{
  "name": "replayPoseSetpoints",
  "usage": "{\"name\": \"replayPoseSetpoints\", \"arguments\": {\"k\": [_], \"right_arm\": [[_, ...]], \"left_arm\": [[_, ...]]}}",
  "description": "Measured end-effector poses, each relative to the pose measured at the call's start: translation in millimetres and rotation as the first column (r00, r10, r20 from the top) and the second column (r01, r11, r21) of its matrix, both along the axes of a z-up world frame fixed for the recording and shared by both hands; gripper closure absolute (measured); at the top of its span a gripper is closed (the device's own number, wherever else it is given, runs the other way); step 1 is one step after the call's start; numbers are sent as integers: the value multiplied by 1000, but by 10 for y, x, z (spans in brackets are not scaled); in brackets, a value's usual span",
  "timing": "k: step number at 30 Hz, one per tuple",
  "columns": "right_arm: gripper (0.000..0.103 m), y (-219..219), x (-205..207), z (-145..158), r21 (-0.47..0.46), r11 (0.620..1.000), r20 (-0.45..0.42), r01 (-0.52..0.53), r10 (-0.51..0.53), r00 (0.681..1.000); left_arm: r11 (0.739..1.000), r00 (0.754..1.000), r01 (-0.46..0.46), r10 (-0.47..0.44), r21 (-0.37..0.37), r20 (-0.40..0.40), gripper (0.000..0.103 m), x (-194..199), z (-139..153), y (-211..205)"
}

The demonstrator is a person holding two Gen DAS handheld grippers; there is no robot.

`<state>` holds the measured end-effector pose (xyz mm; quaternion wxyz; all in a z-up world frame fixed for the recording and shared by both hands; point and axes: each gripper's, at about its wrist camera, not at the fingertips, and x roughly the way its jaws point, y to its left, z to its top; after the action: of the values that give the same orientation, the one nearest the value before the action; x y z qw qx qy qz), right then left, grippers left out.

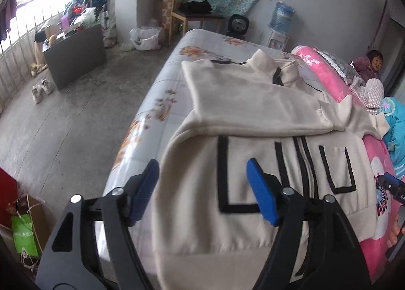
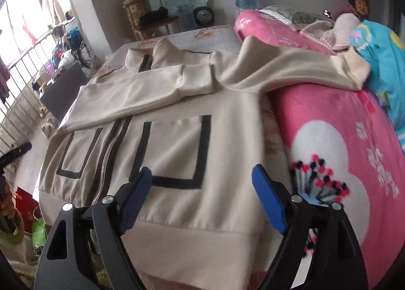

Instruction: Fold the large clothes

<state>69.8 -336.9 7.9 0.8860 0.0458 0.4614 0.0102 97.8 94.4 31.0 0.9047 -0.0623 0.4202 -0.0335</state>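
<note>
Your cream jacket (image 2: 174, 138) lies flat, front up and zipped, on the bed (image 1: 162, 80), collar toward the far end. One sleeve (image 2: 141, 92) is folded across its chest; the other sleeve (image 2: 298, 67) trails off the jacket's side onto the pink blanket (image 2: 341, 118), which lies right beside the jacket. Black-edged pockets sit on either side of the jacket's zip (image 2: 108, 153).

Your left gripper (image 1: 202, 186) hovers above the jacket's hem on one pocket's side, jaws spread wide with nothing between them. Your right gripper (image 2: 202, 193) hangs over the hem by the other pocket, jaws likewise spread and empty.

Beyond the jacket's collar stand a wooden chair (image 1: 195, 9), a small fan (image 1: 238, 24) and a water bottle (image 1: 282, 16). A person (image 2: 357, 6) sits past the pink blanket, farther from the jacket.
</note>
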Motion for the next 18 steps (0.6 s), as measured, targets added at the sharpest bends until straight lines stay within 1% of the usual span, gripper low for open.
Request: {"name": "replayPoseSetpoints", "arguments": {"k": [2, 4, 6, 7, 8, 10, 14, 15, 18], "right_arm": [[19, 155, 203, -192, -32, 999, -29, -27, 26, 999], [19, 252, 366, -404, -44, 998, -75, -52, 49, 996], [18, 284, 425, -581, -62, 996, -118, -57, 49, 992], [13, 322, 444, -623, -82, 994, -123, -74, 63, 990], [7, 371, 436, -629, -104, 990, -117, -94, 81, 990], [6, 437, 422, -626, -140, 985, -112, -105, 90, 990], [6, 332, 442, -641, -63, 993, -128, -95, 86, 988], [6, 328, 429, -632, -60, 993, -122, -102, 94, 988], [6, 328, 414, -613, -68, 985, -140, -157, 146, 979]], "left_arm": [[999, 999, 38, -38, 15, -13, 24, 317, -115, -295], [998, 998, 64, -63, 29, -28, 20, 576, -250, -524], [996, 998, 65, -64, 65, -21, 20, 764, -381, -700], [994, 998, 62, -60, 90, -17, 20, 840, -431, -767], [992, 998, 66, -64, 106, -16, 20, 896, -467, -827], [988, 997, 75, -71, 138, -31, 20, 1005, -557, -908], [984, 994, 83, -70, 157, -86, 18, 1103, -725, -928], [985, 993, 82, -68, 154, -97, 17, 1124, -763, -925], [986, 995, 78, -68, 150, -73, 13, 1090, -800, -905]]}}
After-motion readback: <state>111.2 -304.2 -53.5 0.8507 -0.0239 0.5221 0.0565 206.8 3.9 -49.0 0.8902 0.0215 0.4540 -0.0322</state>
